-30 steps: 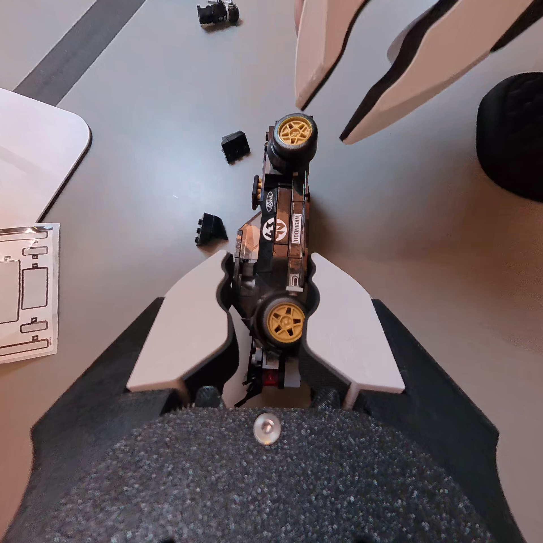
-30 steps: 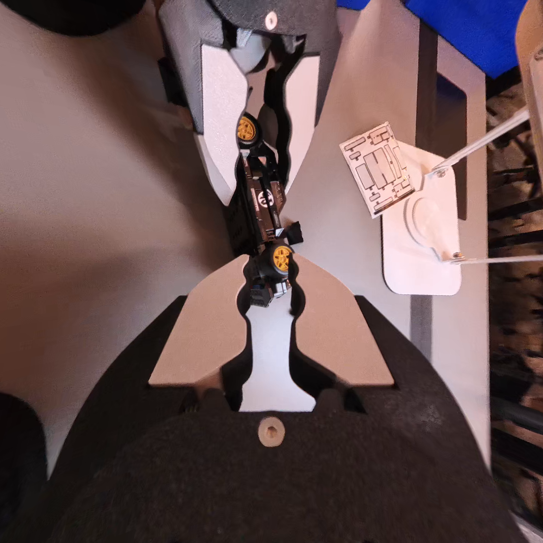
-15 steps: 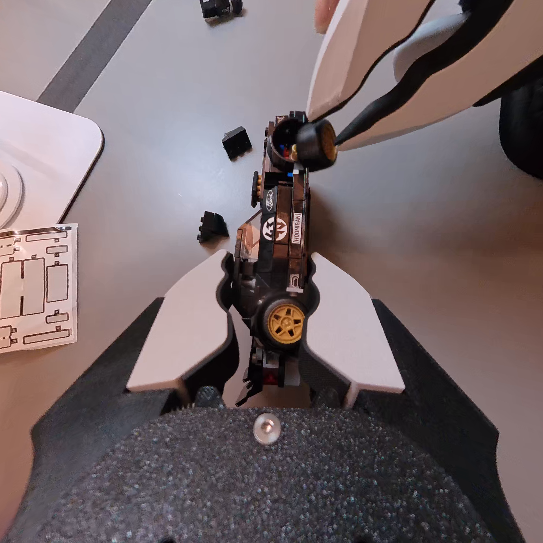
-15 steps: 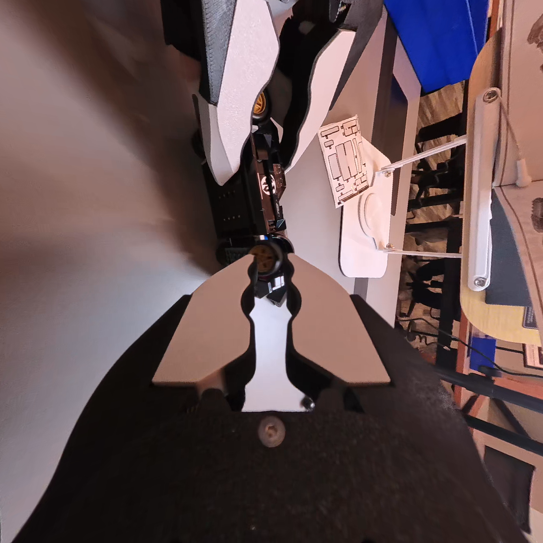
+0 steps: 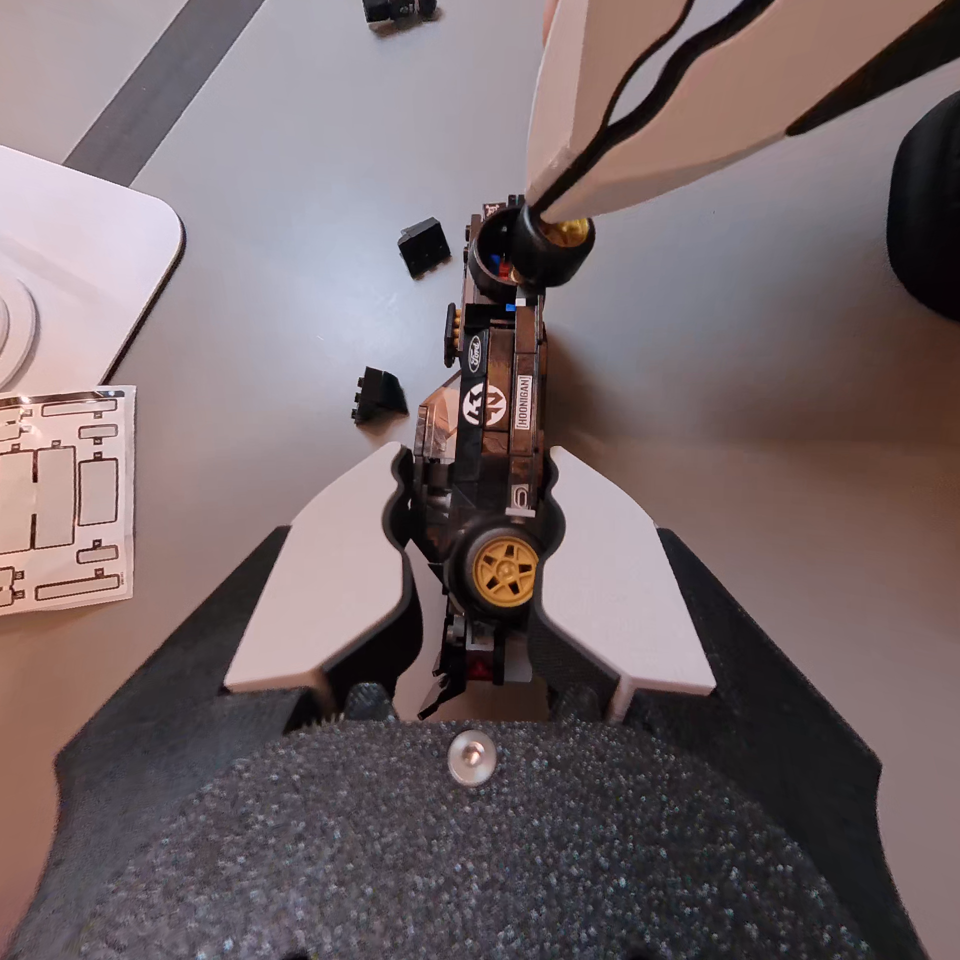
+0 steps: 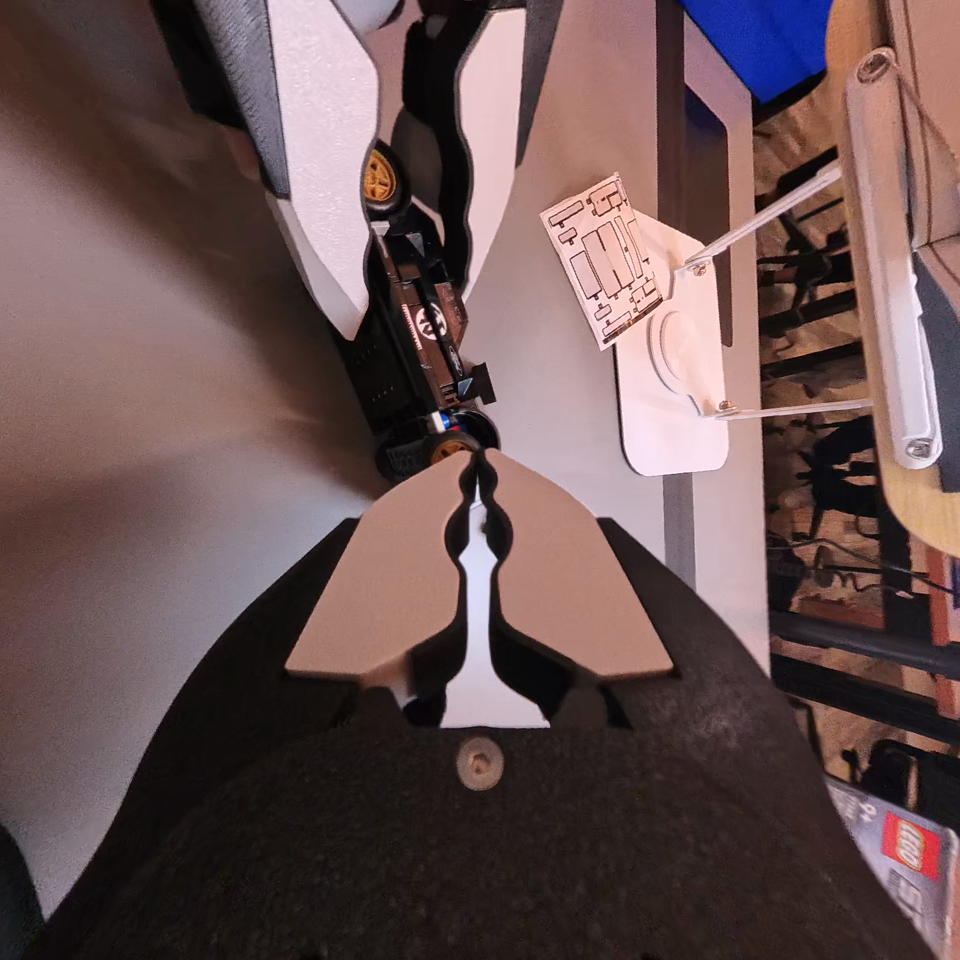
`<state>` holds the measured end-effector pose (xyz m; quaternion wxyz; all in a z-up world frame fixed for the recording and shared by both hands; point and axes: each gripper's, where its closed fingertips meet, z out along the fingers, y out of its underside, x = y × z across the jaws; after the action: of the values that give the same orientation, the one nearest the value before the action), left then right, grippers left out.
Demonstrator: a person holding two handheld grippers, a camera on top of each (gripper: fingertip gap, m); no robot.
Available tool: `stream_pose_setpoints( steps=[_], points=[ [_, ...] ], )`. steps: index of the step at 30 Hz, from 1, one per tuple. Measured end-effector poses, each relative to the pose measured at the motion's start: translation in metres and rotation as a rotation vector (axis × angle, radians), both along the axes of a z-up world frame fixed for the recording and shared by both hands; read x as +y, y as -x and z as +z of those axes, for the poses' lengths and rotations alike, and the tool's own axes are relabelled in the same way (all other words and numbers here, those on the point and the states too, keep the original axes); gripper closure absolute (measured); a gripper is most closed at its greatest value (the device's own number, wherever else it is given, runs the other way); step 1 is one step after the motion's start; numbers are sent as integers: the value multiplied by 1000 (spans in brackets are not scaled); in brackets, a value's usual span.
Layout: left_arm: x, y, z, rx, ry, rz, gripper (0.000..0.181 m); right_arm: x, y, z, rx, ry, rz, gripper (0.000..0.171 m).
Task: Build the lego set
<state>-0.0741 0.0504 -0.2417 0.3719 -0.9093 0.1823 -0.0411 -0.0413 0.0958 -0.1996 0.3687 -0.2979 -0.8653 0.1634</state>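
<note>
A black Lego car with gold wheels lies on its side on the grey table. My left gripper is shut on its rear half, around the rear wheel. My right gripper comes in from the top right, its fingers nearly closed, and pinches the edge of the front wheel. That wheel sits tilted, partly out of its wheel arch. In the right wrist view my right gripper touches the wheel, with the car and my left gripper beyond it.
Two loose black pieces lie left of the car, and another small black part lies at the far edge. A sticker sheet and a white stand base are at the left. A black round object is at the right. There is about 8 cm between the tips of the two grippers.
My right gripper went from open around the front wheel to nearly closed on it. The wheel came partly out of its arch and tilted. My left gripper kept its hold.
</note>
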Motion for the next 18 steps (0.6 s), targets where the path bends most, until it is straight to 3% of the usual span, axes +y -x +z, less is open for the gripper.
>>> stream_pose_setpoints(
  steps=[9, 18],
  points=[
    [1, 1, 0, -31, 0, 6, 134, 0, 3, 0, -77, 143, -11, 171],
    [1, 2, -1, -55, 0, 17, 134, 7, 17, 0, -102, 143, -29, 171]
  ],
)
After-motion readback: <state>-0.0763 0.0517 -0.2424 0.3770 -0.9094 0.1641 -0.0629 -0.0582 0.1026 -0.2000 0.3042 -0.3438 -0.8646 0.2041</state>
